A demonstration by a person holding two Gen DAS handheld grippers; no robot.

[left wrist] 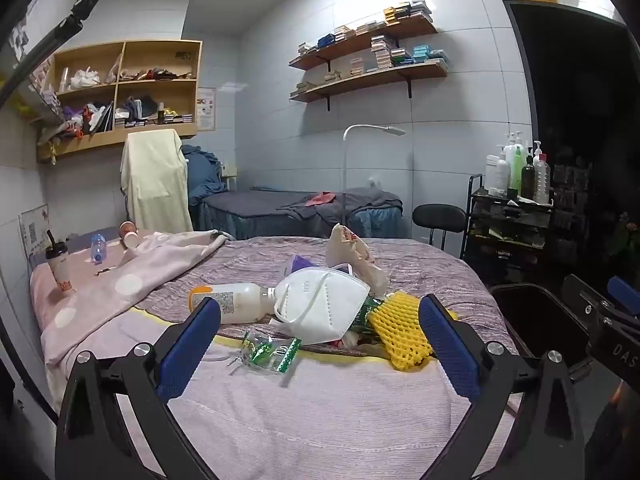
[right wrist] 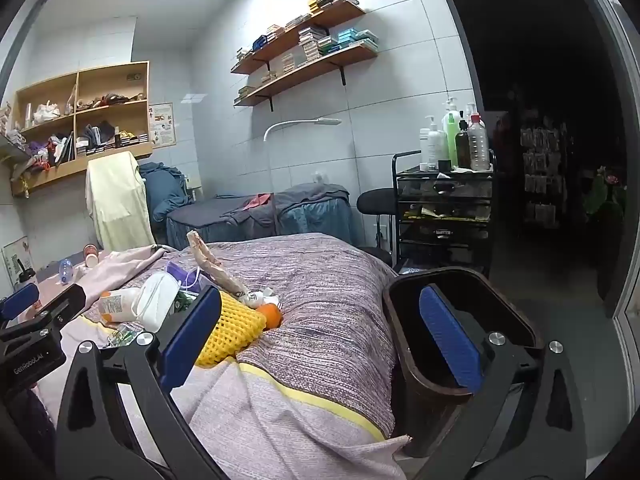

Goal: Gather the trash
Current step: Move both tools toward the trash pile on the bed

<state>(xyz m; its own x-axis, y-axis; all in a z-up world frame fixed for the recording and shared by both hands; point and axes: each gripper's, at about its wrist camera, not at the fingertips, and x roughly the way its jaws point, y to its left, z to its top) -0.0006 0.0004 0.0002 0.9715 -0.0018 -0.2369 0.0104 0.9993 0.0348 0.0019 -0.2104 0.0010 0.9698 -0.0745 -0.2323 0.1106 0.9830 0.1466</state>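
Trash sits heaped in the middle of the bed (left wrist: 320,412), and both grippers hang above the near edge with nothing taken. The left gripper (left wrist: 320,344) is spread wide and empty, its blue pads framing the pile: a white face mask (left wrist: 324,300) lies on top, leaning over the neck of a plastic bottle (left wrist: 232,302) that rests on its side toward the bed's left edge. A yellow foam fruit net (left wrist: 400,330) lies just beside the mask on the right, a crumpled green wrapper (left wrist: 268,354) sits nearest the near edge, and a paper bag (left wrist: 356,256) stands up behind the heap. The right gripper (right wrist: 320,344) is equally wide open and holds nothing; it hovers over the bed's right edge, where a dark brown bin (right wrist: 460,332) waits off the side of the mattress, its mouth facing up. That placement looks deliberate: the bin is close enough that anything lifted from the pile needs only a short carry to the right. From the right wrist view an orange (right wrist: 272,314) shows tucked against the net. More litter, a lidded cup (left wrist: 58,268) and a small water bottle (left wrist: 98,248), waits at the far left corner. Judging by the framing, the mask looks like the likely first pick.
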